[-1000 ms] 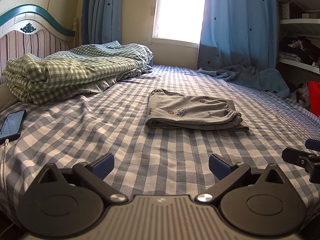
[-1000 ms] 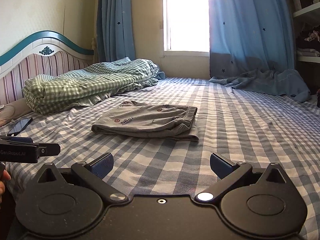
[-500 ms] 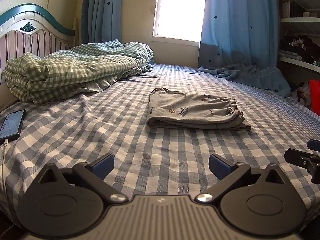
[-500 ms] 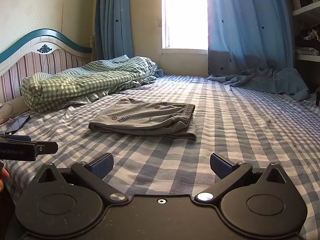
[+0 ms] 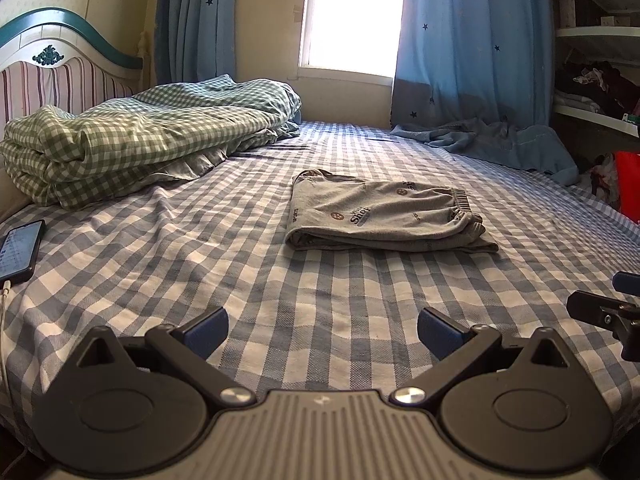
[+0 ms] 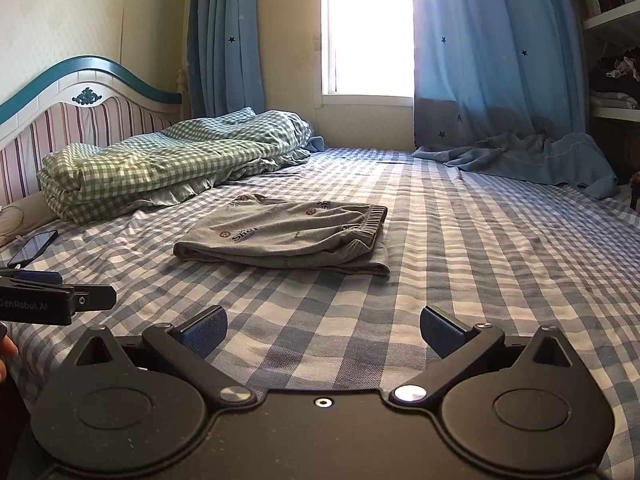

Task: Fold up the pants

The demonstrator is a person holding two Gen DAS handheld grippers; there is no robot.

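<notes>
Grey pants (image 5: 384, 212) with small printed badges lie folded in a flat rectangle in the middle of the blue checked bed (image 5: 240, 280); they also show in the right wrist view (image 6: 288, 236), elastic waistband to the right. My left gripper (image 5: 322, 330) is open and empty, low over the sheet well short of the pants. My right gripper (image 6: 323, 330) is open and empty, also short of the pants. Each gripper shows at the edge of the other's view: the right one (image 5: 608, 308), the left one (image 6: 60, 300).
A folded green checked quilt (image 5: 140, 140) lies at the back left by the striped headboard (image 5: 60, 76). A phone (image 5: 20, 250) on a cable lies at the left edge. Blue curtain cloth (image 5: 500, 144) trails onto the bed's far right. Shelves (image 5: 592, 72) stand at the right.
Both views have shifted slightly back and up from the pants. The pants lie unchanged and both grippers stay open.
</notes>
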